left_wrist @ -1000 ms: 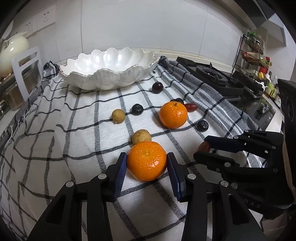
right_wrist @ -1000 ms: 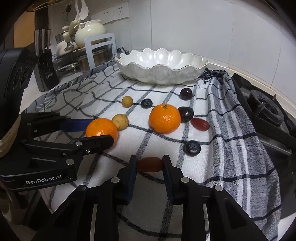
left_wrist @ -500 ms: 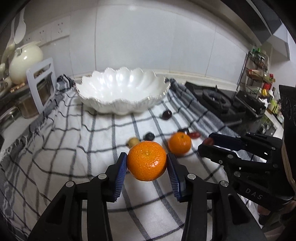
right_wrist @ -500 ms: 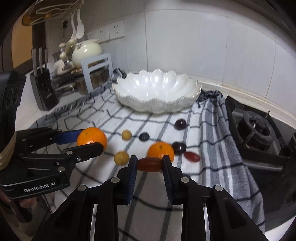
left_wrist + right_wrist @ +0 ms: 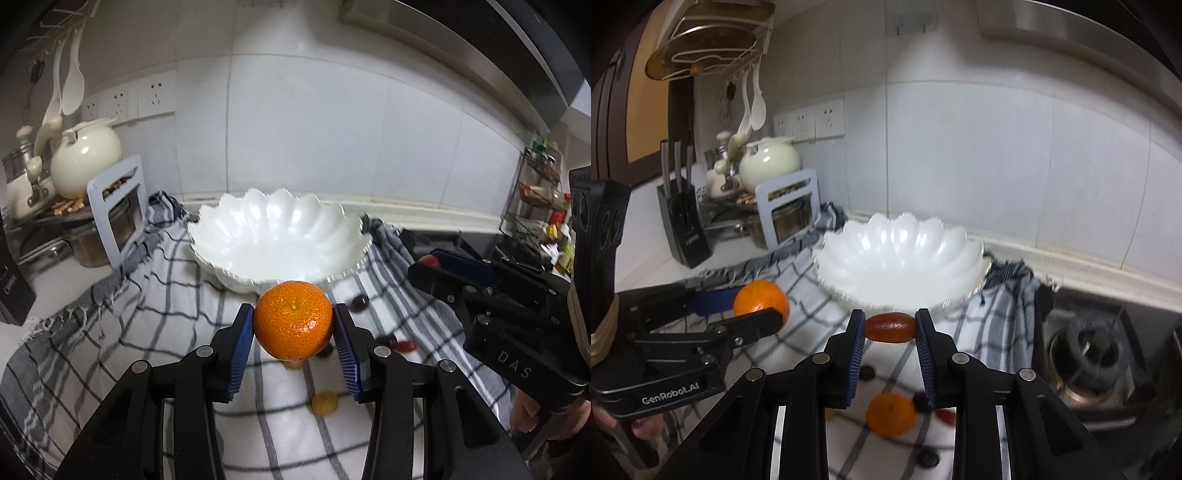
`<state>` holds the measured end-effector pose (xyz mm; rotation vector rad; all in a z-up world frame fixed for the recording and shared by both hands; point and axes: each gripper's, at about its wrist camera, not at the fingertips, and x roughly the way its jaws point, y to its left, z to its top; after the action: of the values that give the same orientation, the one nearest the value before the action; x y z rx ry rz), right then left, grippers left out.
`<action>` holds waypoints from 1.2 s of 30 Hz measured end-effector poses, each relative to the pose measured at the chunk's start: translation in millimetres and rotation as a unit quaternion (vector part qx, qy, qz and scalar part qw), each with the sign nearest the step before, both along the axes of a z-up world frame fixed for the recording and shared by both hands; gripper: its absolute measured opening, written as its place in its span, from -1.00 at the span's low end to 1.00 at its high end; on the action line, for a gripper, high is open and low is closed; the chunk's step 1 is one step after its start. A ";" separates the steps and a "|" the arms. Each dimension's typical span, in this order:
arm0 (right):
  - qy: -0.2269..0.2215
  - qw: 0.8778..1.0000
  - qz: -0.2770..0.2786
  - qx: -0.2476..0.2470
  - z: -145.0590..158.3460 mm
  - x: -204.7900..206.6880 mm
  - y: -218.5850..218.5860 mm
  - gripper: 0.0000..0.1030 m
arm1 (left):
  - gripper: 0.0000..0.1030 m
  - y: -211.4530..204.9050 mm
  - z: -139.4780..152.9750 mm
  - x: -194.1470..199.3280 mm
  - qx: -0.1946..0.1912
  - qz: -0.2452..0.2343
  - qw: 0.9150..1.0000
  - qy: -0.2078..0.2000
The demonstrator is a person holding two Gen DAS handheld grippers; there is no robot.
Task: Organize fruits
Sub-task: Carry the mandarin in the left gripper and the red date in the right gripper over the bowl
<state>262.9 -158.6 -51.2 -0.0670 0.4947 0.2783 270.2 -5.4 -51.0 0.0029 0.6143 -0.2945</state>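
Mandarin sits clamped between the blue pads of the left hand-held gripper, lifted clear of the checked cloth. The right hand-held gripper pinches a small red fruit (oblong, glossy). Both hang before the white scalloped bowl near the tabletop's back edge.

The left tongs fill the lower middle of the left wrist view, black arms with ribbed blue pads pressed on either side of a round orange mandarin — held clear of the cloth. The right tongs sit at lower centre of the right wrist view, pads clamped on the ends of a small oval red fruit. Each pair shows at the edge of the other's view — fingertips beneath.
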 end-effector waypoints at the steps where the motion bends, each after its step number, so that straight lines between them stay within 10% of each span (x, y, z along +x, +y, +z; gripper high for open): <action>1: -0.004 1.000 0.001 0.001 2.8 3.4 -0.5 -0.44 | -0.17 0.5 2.3 1.9 0.000 0.003 1.000 -0.004; 20: -0.044 0.998 -0.032 -0.008 44.3 106.9 -8.9 -0.44 | -0.17 -12.4 50.9 84.9 0.030 0.043 0.995 -0.090; 36: 0.118 0.993 -0.019 -0.009 -5.3 240.6 -1.4 -0.44 | -0.17 -13.5 7.6 208.6 0.030 0.048 0.997 0.049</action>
<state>503.5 -160.0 -56.6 -0.0418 0.7326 0.2461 478.8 -18.9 -43.4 0.0173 0.7175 -0.1834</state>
